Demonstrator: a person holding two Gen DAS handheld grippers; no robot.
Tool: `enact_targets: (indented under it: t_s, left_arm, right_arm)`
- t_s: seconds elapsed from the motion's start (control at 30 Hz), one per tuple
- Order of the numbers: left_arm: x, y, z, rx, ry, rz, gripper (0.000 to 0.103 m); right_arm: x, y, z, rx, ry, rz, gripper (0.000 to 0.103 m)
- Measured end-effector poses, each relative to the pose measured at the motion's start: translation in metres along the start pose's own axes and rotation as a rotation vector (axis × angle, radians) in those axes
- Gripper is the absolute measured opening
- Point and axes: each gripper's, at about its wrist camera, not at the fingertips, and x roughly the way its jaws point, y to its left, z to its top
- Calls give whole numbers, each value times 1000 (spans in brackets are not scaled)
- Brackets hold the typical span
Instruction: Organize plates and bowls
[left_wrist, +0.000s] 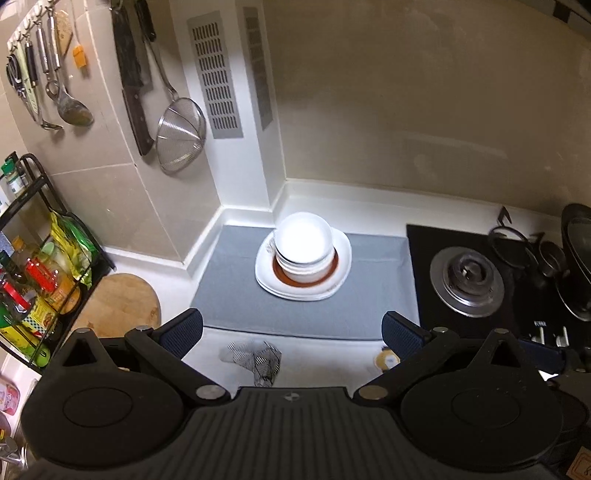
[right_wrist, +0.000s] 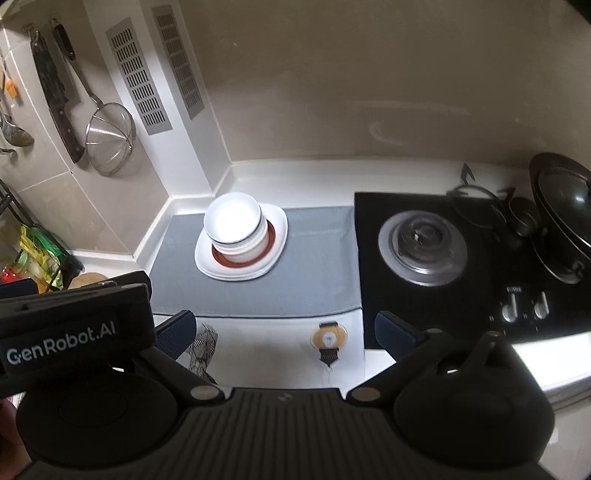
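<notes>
A stack of white bowls (left_wrist: 304, 245) (right_wrist: 236, 230) stands on a brown-rimmed plate (left_wrist: 282, 275) (right_wrist: 271, 242), which lies on white squarish plates (left_wrist: 341, 254) (right_wrist: 279, 225). The whole pile sits at the back of a grey mat (left_wrist: 236, 295) (right_wrist: 306, 284) in the counter's corner. My left gripper (left_wrist: 293, 332) hovers above the mat's near edge, wide open and empty, well short of the pile. My right gripper (right_wrist: 284, 328) is also open with nothing between its fingers, above the counter's front. The left gripper's body (right_wrist: 74, 325) shows at the right wrist view's left edge.
A black gas hob (left_wrist: 465, 280) (right_wrist: 421, 245) with a wok (right_wrist: 565, 214) lies right of the mat. A spice rack (left_wrist: 33, 266) and wooden board (left_wrist: 118, 302) stand left. A knife (left_wrist: 133, 81), strainer (left_wrist: 179, 136) and ladles hang on the wall. A patterned cloth (left_wrist: 258, 360) lies near the front.
</notes>
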Motion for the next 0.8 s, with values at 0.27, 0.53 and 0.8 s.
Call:
enact_targets:
  t_s: [0.27,0.53,0.8]
  left_arm:
    - [-12,-15,-9,20,-4,4,102]
    - [-18,-27,-14,29,0,4,102]
    - [-21,-33,-15,31,-1,14,102]
  right_arm:
    - [-12,-15,-10,1,-8,-2,103]
    - [-16,-29,-14,2,-6,7,103]
    - [-19,-36,-16,7,-8,19,103]
